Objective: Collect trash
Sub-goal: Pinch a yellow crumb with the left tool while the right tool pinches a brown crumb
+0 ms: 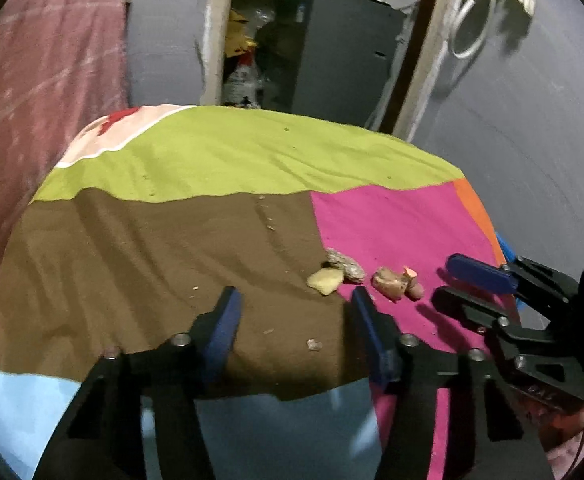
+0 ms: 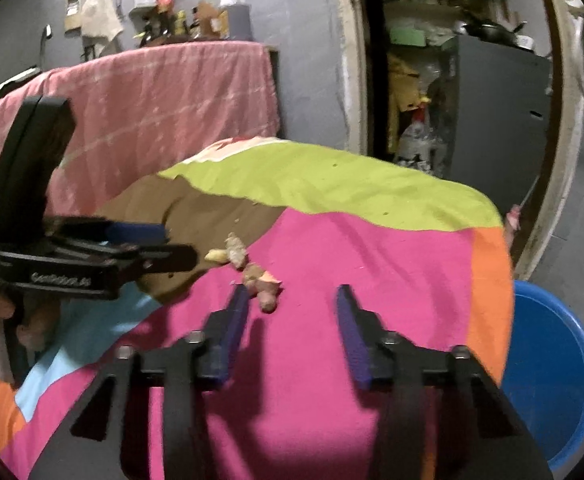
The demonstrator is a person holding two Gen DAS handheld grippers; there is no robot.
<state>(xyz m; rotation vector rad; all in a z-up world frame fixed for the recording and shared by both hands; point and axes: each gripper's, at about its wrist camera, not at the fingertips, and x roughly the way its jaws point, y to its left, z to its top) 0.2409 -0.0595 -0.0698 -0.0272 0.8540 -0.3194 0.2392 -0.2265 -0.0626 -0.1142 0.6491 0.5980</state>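
Several scraps of trash lie on a table under a patchwork cloth (image 1: 212, 248): a yellow piece (image 1: 325, 280), a grey flaky piece (image 1: 345, 265), a brown-pink lump (image 1: 389, 282) and a small crumb (image 1: 314, 345). In the right wrist view the same scraps (image 2: 252, 270) lie just ahead of my right gripper's left finger. My left gripper (image 1: 295, 304) is open and empty, just short of the scraps. My right gripper (image 2: 292, 300) is open and empty over the pink patch; it also shows in the left wrist view (image 1: 447, 278) right of the scraps.
A blue bucket (image 2: 547, 380) stands on the floor past the table's right edge. A pink-draped stand (image 2: 152, 100) is behind the table at left. An open doorway (image 1: 315, 40) with a dark cabinet and clutter lies beyond the far edge.
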